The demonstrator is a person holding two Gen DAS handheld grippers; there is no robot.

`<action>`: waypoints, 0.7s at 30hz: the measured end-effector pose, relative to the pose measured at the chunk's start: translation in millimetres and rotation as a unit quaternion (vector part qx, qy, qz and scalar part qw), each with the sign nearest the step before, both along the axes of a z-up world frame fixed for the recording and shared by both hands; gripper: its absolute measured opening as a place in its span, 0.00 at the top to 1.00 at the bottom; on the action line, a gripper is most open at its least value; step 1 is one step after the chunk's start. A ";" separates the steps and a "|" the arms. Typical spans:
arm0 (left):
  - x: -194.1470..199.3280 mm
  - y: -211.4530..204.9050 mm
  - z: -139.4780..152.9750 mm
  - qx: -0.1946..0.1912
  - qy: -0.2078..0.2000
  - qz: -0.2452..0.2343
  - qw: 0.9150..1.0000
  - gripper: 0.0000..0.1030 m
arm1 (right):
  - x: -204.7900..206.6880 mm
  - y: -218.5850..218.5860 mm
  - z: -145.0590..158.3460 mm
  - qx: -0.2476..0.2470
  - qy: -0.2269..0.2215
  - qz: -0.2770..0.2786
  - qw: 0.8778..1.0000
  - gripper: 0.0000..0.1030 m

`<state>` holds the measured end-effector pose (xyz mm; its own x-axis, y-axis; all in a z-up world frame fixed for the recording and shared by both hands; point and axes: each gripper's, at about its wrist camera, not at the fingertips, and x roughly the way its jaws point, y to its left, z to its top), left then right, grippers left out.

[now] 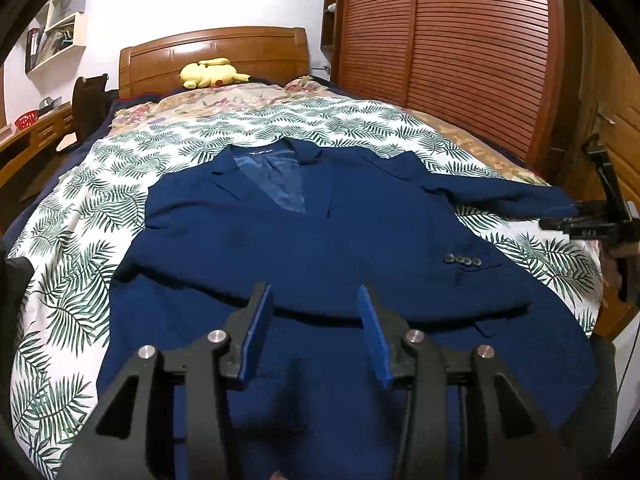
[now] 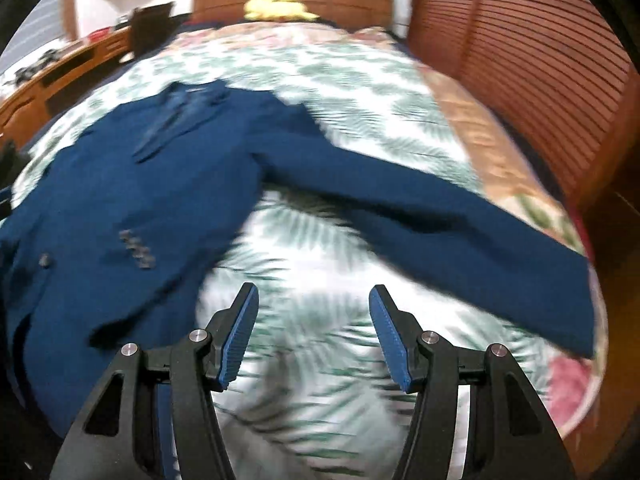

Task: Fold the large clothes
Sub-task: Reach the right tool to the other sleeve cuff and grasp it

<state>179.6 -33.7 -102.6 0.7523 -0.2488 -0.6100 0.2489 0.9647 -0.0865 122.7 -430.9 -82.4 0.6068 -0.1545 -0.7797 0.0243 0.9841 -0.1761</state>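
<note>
Across the bed [image 1: 92,216], the navy jacket [image 1: 320,240] lies face up, collar toward twelve o'clock and one sleeve [image 2: 440,220] thrown out toward three o'clock, so fold that sleeve across the chest next, I'd judge: pinch it close to the cuff and lay it flat without dragging the body. Your right gripper [image 2: 314,336] tilts down over bare quilt at six o'clock of the sleeve, jaws wide and empty; your left gripper [image 1: 316,332] angles down over the hem, jaws moderately apart, gripping nothing.
</note>
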 end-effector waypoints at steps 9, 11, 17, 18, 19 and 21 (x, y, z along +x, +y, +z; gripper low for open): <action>3.4 -7.6 -3.0 0.003 0.003 -0.008 1.000 0.56 | -13.3 -86.8 13.4 -0.010 -0.012 -0.094 0.995 0.43; 3.5 -9.2 -3.5 0.005 0.004 -0.009 1.000 0.56 | -17.4 -104.3 16.6 -0.006 -0.014 -0.114 0.993 0.43; 4.7 -16.2 -8.1 0.013 0.009 -0.014 1.000 0.55 | -23.8 -148.1 24.1 0.000 -0.020 -0.164 0.986 0.39; 4.5 -17.5 -8.9 0.015 0.010 -0.016 1.000 0.55 | -24.7 -155.9 25.7 0.001 -0.022 -0.173 0.985 0.39; 4.1 -19.0 -9.8 0.017 0.011 -0.018 1.000 0.55 | -25.2 -162.6 26.9 0.001 -0.022 -0.180 0.983 0.38; 4.0 -21.0 -10.3 0.019 0.012 -0.021 1.000 0.55 | -25.4 -177.6 29.6 0.003 -0.022 -0.197 0.980 0.38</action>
<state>183.6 -54.6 -112.9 0.7271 -0.2557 -0.6372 0.2867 0.9564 -0.0566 97.2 -608.4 -52.8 0.5350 -0.3790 -0.7551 0.4096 0.8980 -0.1606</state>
